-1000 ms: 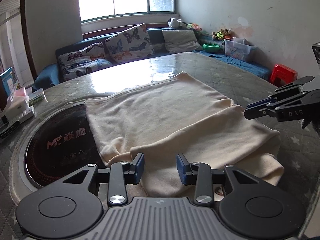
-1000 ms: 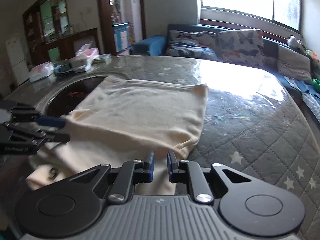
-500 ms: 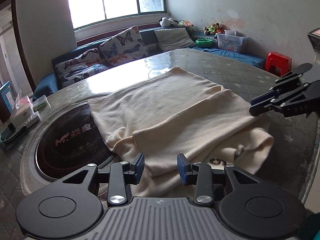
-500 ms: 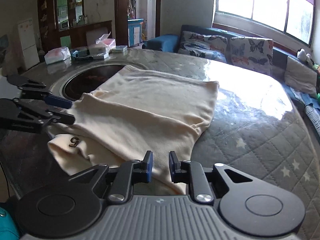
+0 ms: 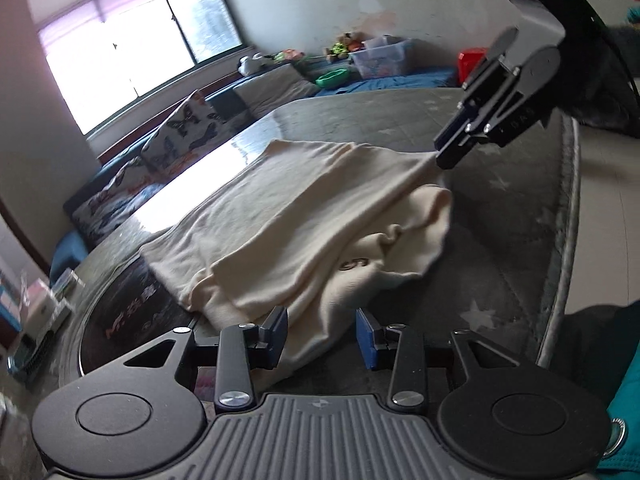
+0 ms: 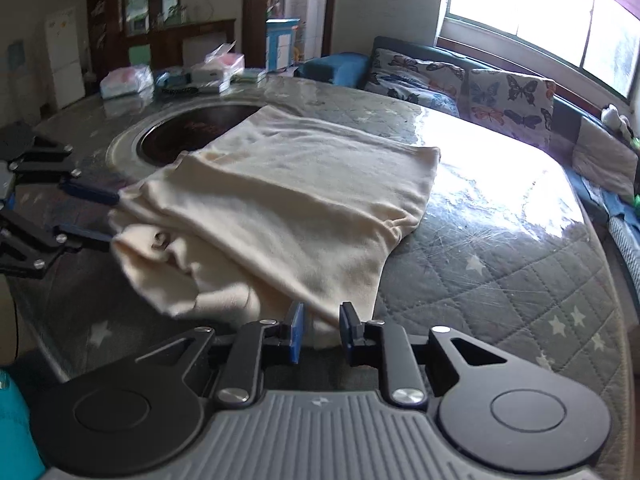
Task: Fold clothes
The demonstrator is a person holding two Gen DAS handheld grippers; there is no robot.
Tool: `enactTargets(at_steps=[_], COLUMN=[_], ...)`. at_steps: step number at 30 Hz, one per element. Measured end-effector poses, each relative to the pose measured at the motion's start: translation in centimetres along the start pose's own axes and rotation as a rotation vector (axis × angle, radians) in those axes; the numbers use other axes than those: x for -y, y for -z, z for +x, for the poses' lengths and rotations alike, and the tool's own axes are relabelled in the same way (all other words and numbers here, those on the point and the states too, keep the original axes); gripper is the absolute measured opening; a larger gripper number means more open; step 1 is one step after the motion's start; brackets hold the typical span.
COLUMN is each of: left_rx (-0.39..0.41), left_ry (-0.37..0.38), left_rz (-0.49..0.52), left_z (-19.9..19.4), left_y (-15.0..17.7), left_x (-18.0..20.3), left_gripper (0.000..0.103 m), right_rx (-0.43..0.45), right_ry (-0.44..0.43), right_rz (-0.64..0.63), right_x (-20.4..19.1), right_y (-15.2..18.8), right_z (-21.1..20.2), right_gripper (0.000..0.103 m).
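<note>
A cream garment (image 5: 320, 200) lies folded on the table, its top layer over a lower layer with a dark mark (image 5: 354, 264). My left gripper (image 5: 321, 334) is open at the near edge, and a flap of cloth lies loose between its pads. In the right wrist view the left gripper (image 6: 100, 216) stands at the garment's (image 6: 288, 184) left side, fingers apart. My right gripper (image 6: 322, 334) has a cloth corner between its jaws. They are opening and the pads do not press on it. In the left wrist view the right gripper (image 5: 450, 156) is at the far right corner.
The round table has a grey quilted star cover (image 6: 500, 280) and an inset dark hob (image 6: 192, 132), partly under the garment. Boxes and tissue packs (image 6: 216, 68) sit on its far side. The table's edge (image 5: 568, 240) runs close on the right. A teal sleeve (image 5: 624, 420) shows.
The left wrist view has rolled and shifted along the garment's near edge. The lower layer with the dark mark has come into sight. The right gripper's jaws have widened.
</note>
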State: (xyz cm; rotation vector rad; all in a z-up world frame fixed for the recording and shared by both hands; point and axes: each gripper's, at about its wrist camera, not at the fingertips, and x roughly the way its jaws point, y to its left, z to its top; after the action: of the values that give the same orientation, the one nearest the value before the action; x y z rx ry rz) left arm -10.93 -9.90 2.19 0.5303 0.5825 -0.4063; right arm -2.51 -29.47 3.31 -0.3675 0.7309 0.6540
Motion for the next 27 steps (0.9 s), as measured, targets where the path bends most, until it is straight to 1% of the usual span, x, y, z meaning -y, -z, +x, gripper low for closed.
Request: enactTargets(at_steps=[3, 4, 7, 8, 9, 11, 12, 18, 20, 22, 24, 27], left_rx=[0.015, 0.021, 0.038, 0.043, 0.047, 0.053, 0.057, 0.089, 0.093, 0.098, 0.105, 0.105], left_ry=[-0.012, -0.015, -0.019, -0.020, -0.018, -0.019, -0.018, -0.007, -0.008, -0.006, 0.002, 0.011], left_rz=[0.024, 0.028, 0.029, 0.023, 0.017, -0.001, -0.016, -0.158, -0.203, -0.239, -0.256, -0.248], left_z=[0.6, 0.7, 1.1, 1.2, 1.2, 1.3, 1.3, 1.2, 1.4, 1.6, 1.8, 1.9], left_y=[0.0, -0.1, -0.2, -0.2, -0.2, -0.4, -0.5, -1.9, -2.4, -3.0, -3.3, -3.4], left_x=[0.6, 0.7, 0.8, 0.8, 0.7, 0.4, 0.1, -2.9, -3.9, -4.8, -5.3, -5.3], left_gripper=[0.041, 0.041, 0.039, 0.033, 0.024, 0.015, 0.012, 0.010, 0.010, 0.010, 0.010, 0.010], right_rx=[-0.015, -0.016, -0.014, -0.012, -0.011, 0.003, 0.009, 0.058, 0.069, 0.073, 0.088, 0.104], right_ry=[0.007, 0.011, 0.018, 0.019, 0.019, 0.027, 0.027, 0.033, 0.031, 0.023, 0.012, 0.010], right_rz=[-0.078, -0.098, -0.203, -0.232, -0.257, -0.308, -0.328, -0.407, -0.427, -0.430, -0.434, -0.433], right_x=[-1.2, -1.5, -3.1, -3.5, -3.9, -4.7, -5.0, -5.8, -5.9, -5.9, -5.9, -5.8], right_y=[0.6, 0.7, 1.3, 1.4, 1.6, 1.8, 1.8, 1.1, 0.8, 0.5, 0.3, -0.2], right_z=[-0.5, -0.6, -0.6, -0.6, -0.5, -0.5, -0.4, 0.3, 0.9, 1.3, 1.5, 1.9], right_gripper=[0.027, 0.032, 0.033, 0.034, 0.034, 0.040, 0.040, 0.042, 0.046, 0.047, 0.047, 0.047])
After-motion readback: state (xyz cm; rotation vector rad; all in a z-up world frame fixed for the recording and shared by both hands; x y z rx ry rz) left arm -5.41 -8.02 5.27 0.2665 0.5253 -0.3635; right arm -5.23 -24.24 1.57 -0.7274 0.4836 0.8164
